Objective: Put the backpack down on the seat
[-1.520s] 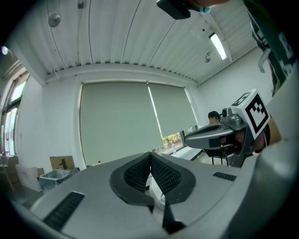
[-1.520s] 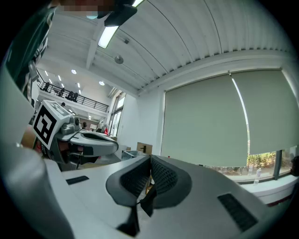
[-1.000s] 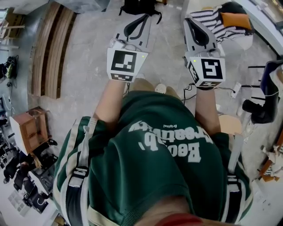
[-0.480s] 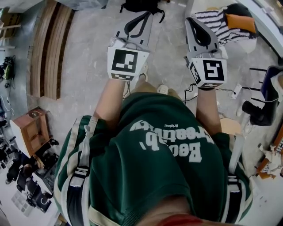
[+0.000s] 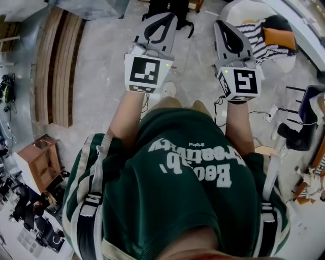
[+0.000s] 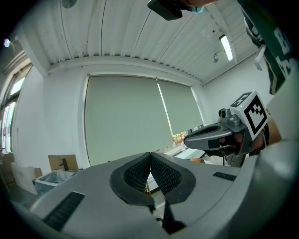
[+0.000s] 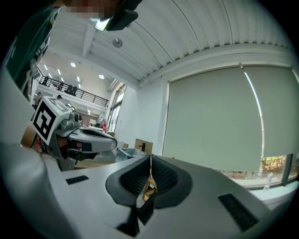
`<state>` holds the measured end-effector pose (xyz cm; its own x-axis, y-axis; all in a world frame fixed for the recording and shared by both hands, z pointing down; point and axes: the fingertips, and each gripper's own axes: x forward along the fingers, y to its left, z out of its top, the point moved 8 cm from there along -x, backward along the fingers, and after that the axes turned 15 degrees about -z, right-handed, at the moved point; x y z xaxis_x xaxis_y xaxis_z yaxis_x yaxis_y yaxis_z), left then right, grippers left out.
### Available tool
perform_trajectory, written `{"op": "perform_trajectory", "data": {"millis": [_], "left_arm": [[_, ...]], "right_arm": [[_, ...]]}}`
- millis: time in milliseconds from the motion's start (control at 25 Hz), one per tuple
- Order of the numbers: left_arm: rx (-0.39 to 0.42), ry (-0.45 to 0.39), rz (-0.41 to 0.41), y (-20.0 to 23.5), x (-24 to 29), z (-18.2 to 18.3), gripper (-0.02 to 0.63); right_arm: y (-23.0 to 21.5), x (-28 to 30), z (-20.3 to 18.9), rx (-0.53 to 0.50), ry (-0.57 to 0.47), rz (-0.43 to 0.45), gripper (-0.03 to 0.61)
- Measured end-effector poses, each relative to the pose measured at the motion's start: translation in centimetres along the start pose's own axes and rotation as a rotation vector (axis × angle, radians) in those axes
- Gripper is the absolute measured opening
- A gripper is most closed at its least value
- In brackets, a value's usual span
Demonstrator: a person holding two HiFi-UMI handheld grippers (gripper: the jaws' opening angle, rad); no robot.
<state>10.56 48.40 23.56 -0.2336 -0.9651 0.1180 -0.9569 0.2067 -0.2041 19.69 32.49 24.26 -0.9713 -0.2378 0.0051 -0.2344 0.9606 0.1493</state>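
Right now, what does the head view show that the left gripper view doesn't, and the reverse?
Head view only: the black backpack on the floor, the white seat with a striped cloth, and wooden planks. Left gripper view only: the window blind, ribbed ceiling and a cardboard box. Both: the left gripper and right gripper, each shut and empty.

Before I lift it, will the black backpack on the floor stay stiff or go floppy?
Probably floppy: the backpack looks like soft dark fabric slumped on the floor. Gripped at one spot, it would likely sag. Weight cannot be judged here.
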Motion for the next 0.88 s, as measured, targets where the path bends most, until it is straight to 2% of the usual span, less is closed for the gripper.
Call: {"op": "perform_trajectory", "data": {"millis": [360, 680, 880], "left_arm": [[-0.016, -0.001, -0.001, 8.9, -0.1, -2.8, 0.018], [-0.023, 0.021, 0.008, 14.4, 3.6, -4.4, 0.018], [-0.026, 0.050, 0.007, 19.7, 9.9, -6.0, 0.018]], "right_arm": [[4.6, 8.0, 0.2, -0.025, 0.013, 0.010, 0.037], [4.3, 15.6, -0.5, -0.014, 0.021, 0.048, 0.037], [1.8, 23.5, -2.4, -0.009, 0.035, 0.068, 0.037]]}}
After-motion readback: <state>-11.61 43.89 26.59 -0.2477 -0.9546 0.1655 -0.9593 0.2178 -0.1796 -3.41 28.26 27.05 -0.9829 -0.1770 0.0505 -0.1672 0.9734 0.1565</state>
